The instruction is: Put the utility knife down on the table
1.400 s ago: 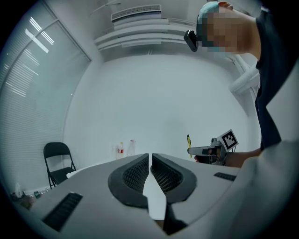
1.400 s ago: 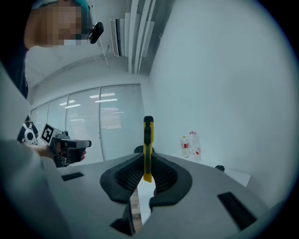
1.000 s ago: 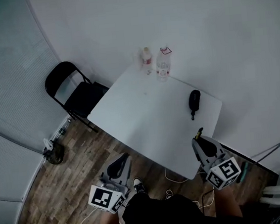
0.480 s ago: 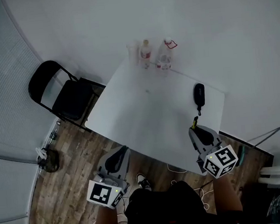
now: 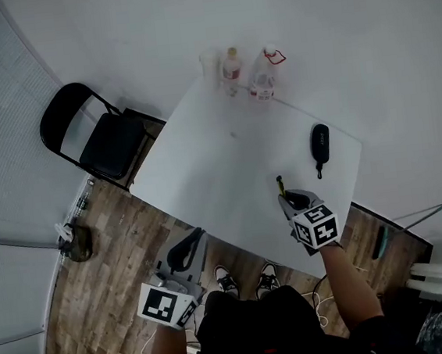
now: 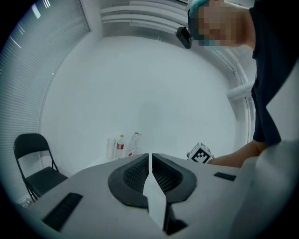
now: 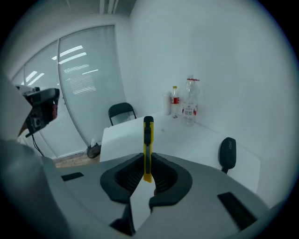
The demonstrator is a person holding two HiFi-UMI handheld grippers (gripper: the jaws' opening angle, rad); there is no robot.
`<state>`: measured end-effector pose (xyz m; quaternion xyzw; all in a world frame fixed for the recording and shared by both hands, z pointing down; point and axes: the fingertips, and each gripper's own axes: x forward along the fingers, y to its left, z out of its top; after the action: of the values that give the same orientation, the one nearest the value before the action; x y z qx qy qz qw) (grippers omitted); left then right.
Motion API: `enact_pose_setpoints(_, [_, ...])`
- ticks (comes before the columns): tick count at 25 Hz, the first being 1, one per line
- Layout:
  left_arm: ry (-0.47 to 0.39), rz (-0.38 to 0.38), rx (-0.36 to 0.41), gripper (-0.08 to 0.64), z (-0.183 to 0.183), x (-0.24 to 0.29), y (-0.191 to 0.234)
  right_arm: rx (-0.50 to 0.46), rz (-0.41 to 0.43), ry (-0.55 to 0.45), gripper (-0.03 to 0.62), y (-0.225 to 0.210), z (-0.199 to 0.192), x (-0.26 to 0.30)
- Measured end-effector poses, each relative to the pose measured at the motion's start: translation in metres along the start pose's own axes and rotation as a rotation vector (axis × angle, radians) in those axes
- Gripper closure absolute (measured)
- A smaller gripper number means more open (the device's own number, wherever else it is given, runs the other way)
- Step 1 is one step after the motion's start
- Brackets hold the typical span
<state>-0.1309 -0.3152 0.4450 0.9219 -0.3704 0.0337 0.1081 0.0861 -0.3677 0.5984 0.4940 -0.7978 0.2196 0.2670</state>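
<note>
A yellow and black utility knife [image 7: 148, 140] stands upright between the jaws of my right gripper [image 7: 148, 173], which is shut on it. In the head view the right gripper [image 5: 290, 200] hovers over the near right part of the white table [image 5: 221, 180], with the utility knife [image 5: 280, 185] sticking out ahead of it. My left gripper [image 5: 188, 250] is shut and holds nothing, hanging off the table's near edge over the wooden floor. In the left gripper view its jaws [image 6: 150, 172] meet with nothing between them.
A black case [image 5: 320, 142] with a strap lies on the table's right side. Two bottles [image 5: 263, 77] and a clear cup [image 5: 210, 65] stand at the far corner by the wall. A black folding chair [image 5: 99, 138] stands left of the table.
My right gripper has moved forward and left, from beyond the table's near corner to over the tabletop, still holding the knife. The left gripper has barely moved.
</note>
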Motion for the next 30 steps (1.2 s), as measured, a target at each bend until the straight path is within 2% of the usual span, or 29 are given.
enact_pose_setpoints(3, [0.011, 0.006, 0.001, 0.52, -0.002, 0.006, -0.01, -0.01, 0.016, 0.108, 0.537, -0.01, -0.024, 0.026])
enact_pose_setpoints(7, [0.022, 0.013, -0.006, 0.52, -0.01, 0.015, -0.017, -0.071, 0.024, 0.249, 0.537, -0.023, -0.052, 0.056])
enact_pose_setpoints(10, [0.037, 0.021, -0.033, 0.52, -0.015, 0.018, -0.021, -0.095, 0.031, 0.364, 0.537, -0.031, -0.076, 0.077])
enact_pose_setpoints(14, [0.043, 0.03, -0.027, 0.52, -0.021, 0.016, -0.017, -0.131, 0.031, 0.47, 0.537, -0.035, -0.095, 0.091])
enact_pose_setpoints(21, [0.058, 0.04, -0.1, 0.52, -0.03, 0.016, -0.008, -0.16, 0.042, 0.558, 0.537, -0.033, -0.115, 0.105])
enact_pose_setpoints(24, [0.048, 0.039, -0.082, 0.52, -0.03, 0.014, -0.003, -0.162, 0.051, 0.579, 0.537, -0.031, -0.12, 0.106])
enact_pose_setpoints(27, [0.041, 0.04, -0.084, 0.52, -0.033, 0.012, 0.001, -0.125, 0.091, 0.6, 0.537, -0.023, -0.123, 0.106])
enact_pose_setpoints(30, [0.042, 0.043, -0.101, 0.52, -0.035, 0.009, 0.005, -0.156, 0.068, 0.617, 0.537, -0.028, -0.122, 0.107])
